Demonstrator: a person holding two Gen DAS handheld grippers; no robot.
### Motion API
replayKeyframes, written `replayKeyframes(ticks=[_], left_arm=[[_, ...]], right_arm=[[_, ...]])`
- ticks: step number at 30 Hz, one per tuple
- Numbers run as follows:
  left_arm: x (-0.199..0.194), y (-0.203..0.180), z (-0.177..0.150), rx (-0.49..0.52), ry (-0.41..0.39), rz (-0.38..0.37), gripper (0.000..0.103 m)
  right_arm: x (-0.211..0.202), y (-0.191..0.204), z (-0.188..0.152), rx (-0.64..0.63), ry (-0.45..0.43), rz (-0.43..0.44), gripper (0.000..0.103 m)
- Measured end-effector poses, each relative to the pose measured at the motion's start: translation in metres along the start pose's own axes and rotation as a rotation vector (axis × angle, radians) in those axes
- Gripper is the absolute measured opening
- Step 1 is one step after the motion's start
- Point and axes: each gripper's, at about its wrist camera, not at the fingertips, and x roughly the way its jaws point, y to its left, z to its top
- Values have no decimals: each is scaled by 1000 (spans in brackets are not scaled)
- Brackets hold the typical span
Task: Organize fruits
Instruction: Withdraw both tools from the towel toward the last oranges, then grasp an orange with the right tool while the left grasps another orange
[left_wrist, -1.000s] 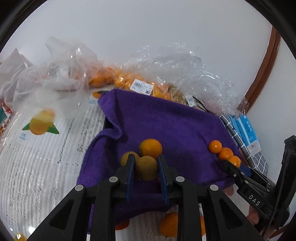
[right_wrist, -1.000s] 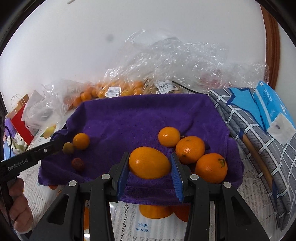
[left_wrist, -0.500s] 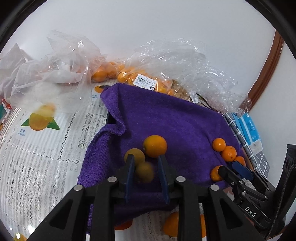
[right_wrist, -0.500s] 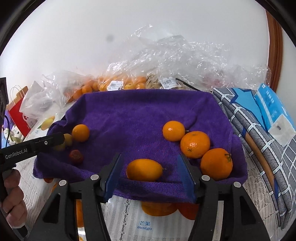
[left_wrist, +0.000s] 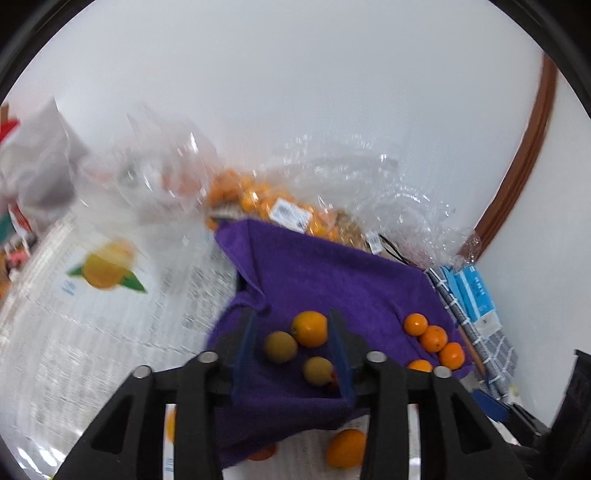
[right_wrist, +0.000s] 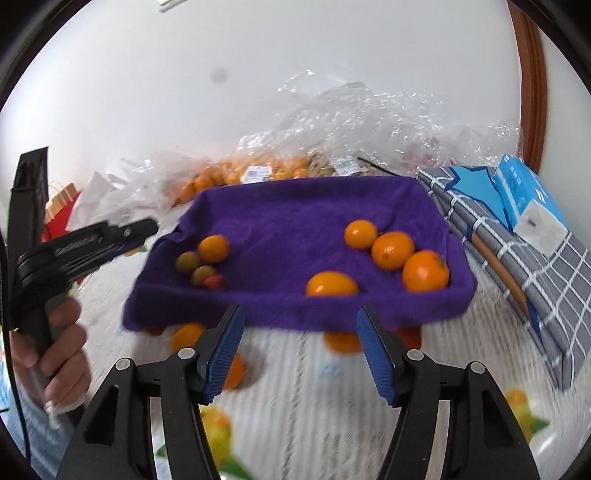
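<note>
A tray lined with a purple towel (right_wrist: 295, 221) holds fruit. At its left lie two greenish-brown round fruits (left_wrist: 317, 370), a small orange (left_wrist: 309, 328) and a small red fruit (right_wrist: 215, 282). At its right lie three oranges (right_wrist: 392, 249) and an oval orange fruit (right_wrist: 331, 283) near the front rim. My left gripper (left_wrist: 293, 350) is open and empty, above the left fruit group. It also shows in the right wrist view (right_wrist: 122, 236). My right gripper (right_wrist: 300, 354) is open and empty, in front of the tray.
Clear plastic bags of small oranges (left_wrist: 258, 201) lie behind the tray. Loose oranges (left_wrist: 345, 448) lie on the white mango-printed cloth (right_wrist: 314, 406) under the tray's front edge. A grey checked cloth (right_wrist: 517, 258) and blue packets (right_wrist: 524, 195) lie to the right.
Both grippers opened and let go of their fruit: the left dropped a greenish-brown fruit, the right the oval orange fruit. Both then pulled back from the tray.
</note>
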Motion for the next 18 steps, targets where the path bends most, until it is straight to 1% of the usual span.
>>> replayKeyframes(ticks=[2, 4, 6, 7, 9, 12, 14, 16, 17, 18], left_arm=[[-7, 6, -3, -6, 4, 7, 42], [-18, 18, -11, -34, 32, 5, 42], [-32, 28, -23, -40, 59, 39, 42], [-38, 33, -31, -28, 72, 58, 42], [-51, 38, -47, 18, 91, 94, 42], [-61, 43, -65, 54, 80, 106, 42], [-62, 45, -72, 63, 70, 123, 42], [-61, 52, -76, 51, 63, 134, 42], [-60, 55, -76, 45, 70, 157, 42], [-60, 57, -75, 44, 61, 165, 42]], right_arm=[[-8, 11, -8, -9, -6, 23, 64], [-10, 21, -15, -25, -1, 49, 64], [-6, 30, -22, -40, 18, 89, 64], [-1, 35, -25, -54, 36, 103, 64], [9, 47, -31, -89, 62, 105, 64], [22, 55, -33, -143, 97, 107, 64], [32, 59, -33, -161, 134, 112, 64], [40, 64, -31, -175, 153, 95, 63], [43, 66, -30, -187, 157, 80, 61], [46, 69, -30, -199, 162, 66, 58]])
